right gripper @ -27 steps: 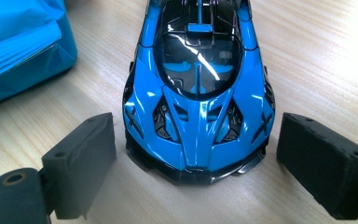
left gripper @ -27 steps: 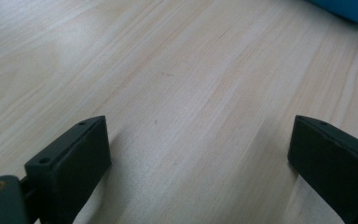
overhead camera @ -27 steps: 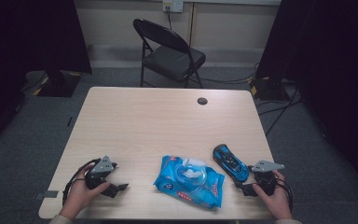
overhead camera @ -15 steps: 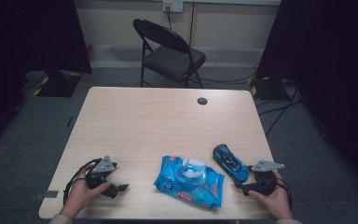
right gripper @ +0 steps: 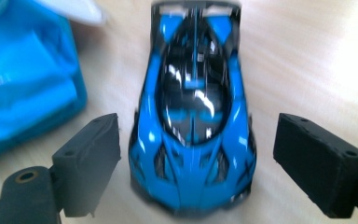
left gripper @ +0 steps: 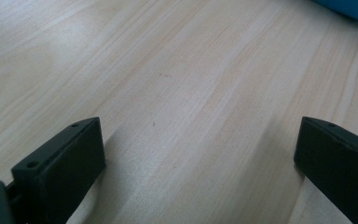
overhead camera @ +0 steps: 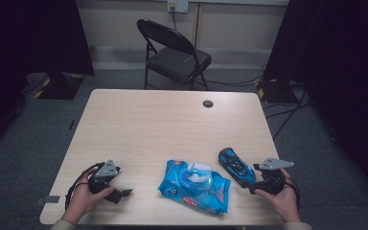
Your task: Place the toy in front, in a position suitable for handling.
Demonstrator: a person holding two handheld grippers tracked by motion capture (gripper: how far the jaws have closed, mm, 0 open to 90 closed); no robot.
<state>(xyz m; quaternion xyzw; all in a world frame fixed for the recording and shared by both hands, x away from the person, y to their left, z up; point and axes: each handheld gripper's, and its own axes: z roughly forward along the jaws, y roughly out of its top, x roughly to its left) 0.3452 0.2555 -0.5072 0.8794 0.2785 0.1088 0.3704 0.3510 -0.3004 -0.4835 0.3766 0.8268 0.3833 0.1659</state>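
A dim room with a folding chair [overhead camera: 175,52] behind frames the pale wooden tabletop [overhead camera: 172,129]. Since a moment ago the right hand-held gripper [overhead camera: 253,184] has edged in toward the blue toy car [overhead camera: 236,165], which sits at about four o'clock on the tabletop, just beside the blue wipes pack [overhead camera: 195,186]; its jaws stand wide, either side of the car's near end without pressing. That looks like an approach to grasp. The left hand-held gripper [overhead camera: 120,194], at seven o'clock, is unmoved, wide and empty.

Dim room, soft shadows, blurred close-up
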